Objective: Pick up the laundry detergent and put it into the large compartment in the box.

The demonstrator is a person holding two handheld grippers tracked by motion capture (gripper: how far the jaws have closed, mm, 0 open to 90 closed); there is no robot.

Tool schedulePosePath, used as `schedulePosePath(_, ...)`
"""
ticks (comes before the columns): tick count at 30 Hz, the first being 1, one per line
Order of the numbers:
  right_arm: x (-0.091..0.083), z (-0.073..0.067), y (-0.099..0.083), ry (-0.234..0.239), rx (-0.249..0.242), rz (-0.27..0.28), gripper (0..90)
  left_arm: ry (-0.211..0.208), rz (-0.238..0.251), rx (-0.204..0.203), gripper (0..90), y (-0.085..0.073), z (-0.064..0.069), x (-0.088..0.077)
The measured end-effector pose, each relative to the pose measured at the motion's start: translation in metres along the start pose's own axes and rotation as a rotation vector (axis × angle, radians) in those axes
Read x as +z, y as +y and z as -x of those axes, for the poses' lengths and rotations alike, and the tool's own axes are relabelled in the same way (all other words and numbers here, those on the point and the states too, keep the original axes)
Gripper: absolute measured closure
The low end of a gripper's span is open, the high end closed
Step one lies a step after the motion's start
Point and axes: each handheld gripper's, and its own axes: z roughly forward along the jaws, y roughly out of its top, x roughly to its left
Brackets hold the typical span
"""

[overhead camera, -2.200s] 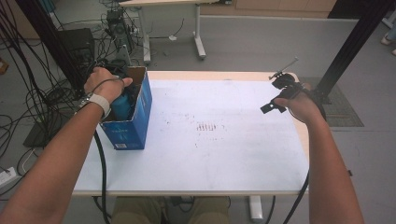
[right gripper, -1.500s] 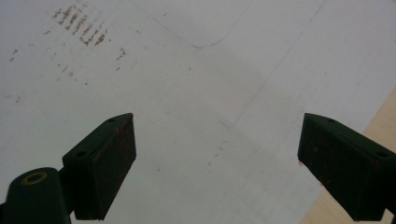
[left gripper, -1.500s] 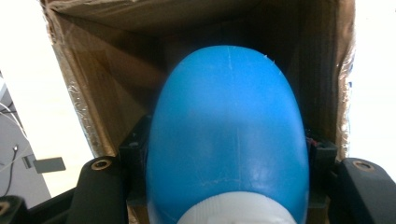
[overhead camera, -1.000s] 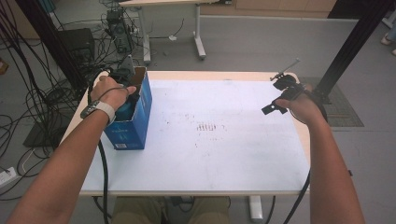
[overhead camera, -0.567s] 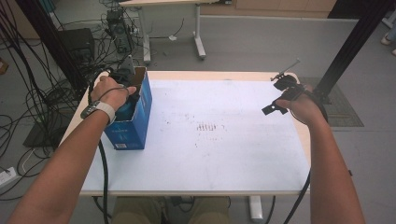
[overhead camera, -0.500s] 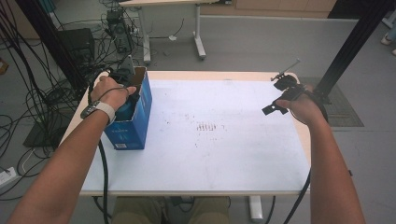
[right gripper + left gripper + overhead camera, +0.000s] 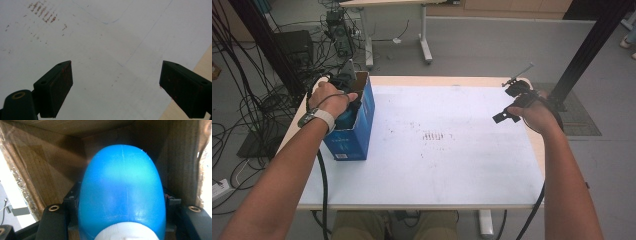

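A blue plastic bottle point(image 7: 122, 187) with a white neck is clamped between the black jaws of my left gripper point(image 7: 122, 216), its rounded end pointing into a cardboard box. From the high view this is a blue box point(image 7: 358, 131) standing open at the table's left edge. The left hand point(image 7: 329, 97) reaches into its top, and a bit of the bottle point(image 7: 346, 119) shows inside. My right gripper point(image 7: 116, 87) is open and holds nothing, hovering over the white table cover point(image 7: 105, 50). In the high view, that right gripper point(image 7: 507, 112) is near the table's right edge.
The white cover point(image 7: 447, 165) has faint brown marks point(image 7: 432, 136) near its middle. Bare wood shows along the table's right edge point(image 7: 197, 70). Cables and black equipment point(image 7: 292, 50) crowd the floor to the left, and another desk's legs point(image 7: 424, 35) stand behind.
Since the earliest frame my left hand has shifted slightly over the box's opening. Over the last second neither hand has moved.
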Motion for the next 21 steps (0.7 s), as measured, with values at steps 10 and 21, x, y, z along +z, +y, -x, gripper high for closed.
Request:
schedulePosePath(10, -0.0009, -0.0002, -0.0006, -0.002, 0.000, 0.000, 11.5, 0.002, 0.001, 0.002, 37.6, -0.0004, 0.0005, 0.0000)
schedulePosePath(21, -0.0018, -0.0006, -0.0005, -0.002, 0.001, 0.001, 11.5, 0.002, 0.002, 0.002, 37.6, -0.0007, 0.0005, 0.0001)
